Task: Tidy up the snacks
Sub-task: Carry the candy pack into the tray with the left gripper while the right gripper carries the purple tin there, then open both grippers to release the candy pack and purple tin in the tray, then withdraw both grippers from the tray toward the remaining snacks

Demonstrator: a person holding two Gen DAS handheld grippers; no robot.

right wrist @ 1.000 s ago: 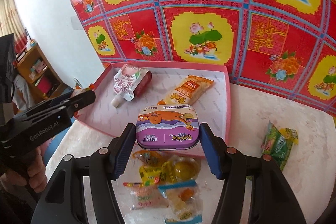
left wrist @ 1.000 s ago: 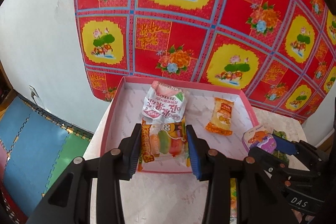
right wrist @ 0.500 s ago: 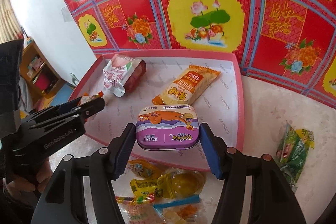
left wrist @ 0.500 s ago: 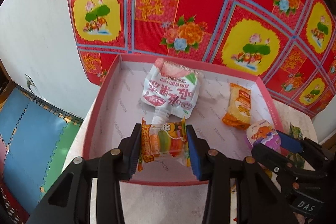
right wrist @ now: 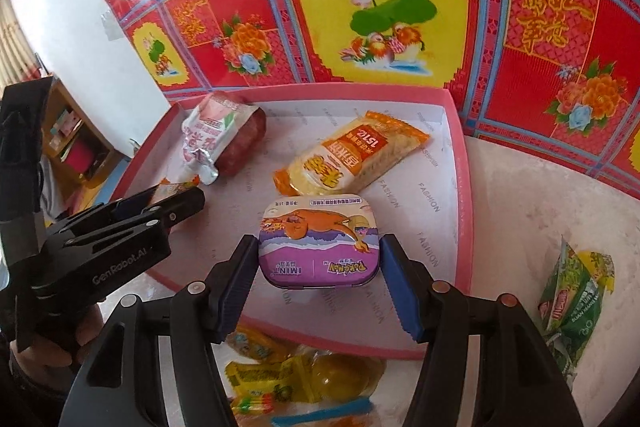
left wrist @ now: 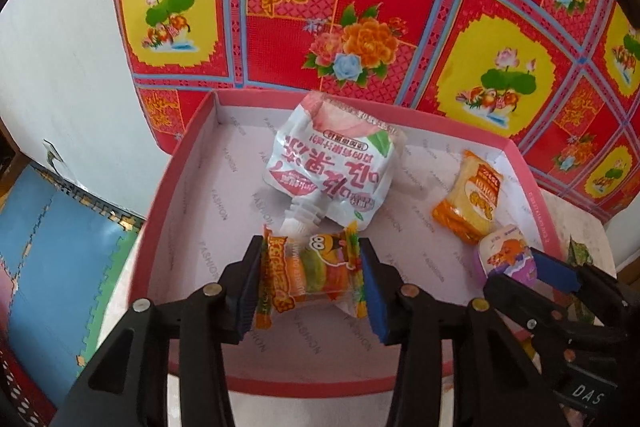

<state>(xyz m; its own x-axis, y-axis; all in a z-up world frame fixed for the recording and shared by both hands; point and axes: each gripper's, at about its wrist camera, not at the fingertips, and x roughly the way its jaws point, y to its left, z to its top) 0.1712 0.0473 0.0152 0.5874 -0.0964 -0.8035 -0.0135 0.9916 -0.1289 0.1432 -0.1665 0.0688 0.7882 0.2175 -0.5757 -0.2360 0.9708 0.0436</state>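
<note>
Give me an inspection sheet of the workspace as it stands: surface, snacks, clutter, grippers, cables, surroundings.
Surface: pale marbled table with a pink tray against the backdrop.
Job's things: white pouch and orange pack lie in the tray. Burger gummy pack and purple mint tin are held over it. Green packet lies on the table, outside the tray.
Clutter: loose yellow candies on the table at the tray's near edge.
Grippers: left gripper has its jaws opening, gummy pack between them. Right gripper is shut on the tin.
Cables: nothing seen.
Surroundings: red floral cloth behind, white wall, foam floor mat, wooden shelf.
</note>
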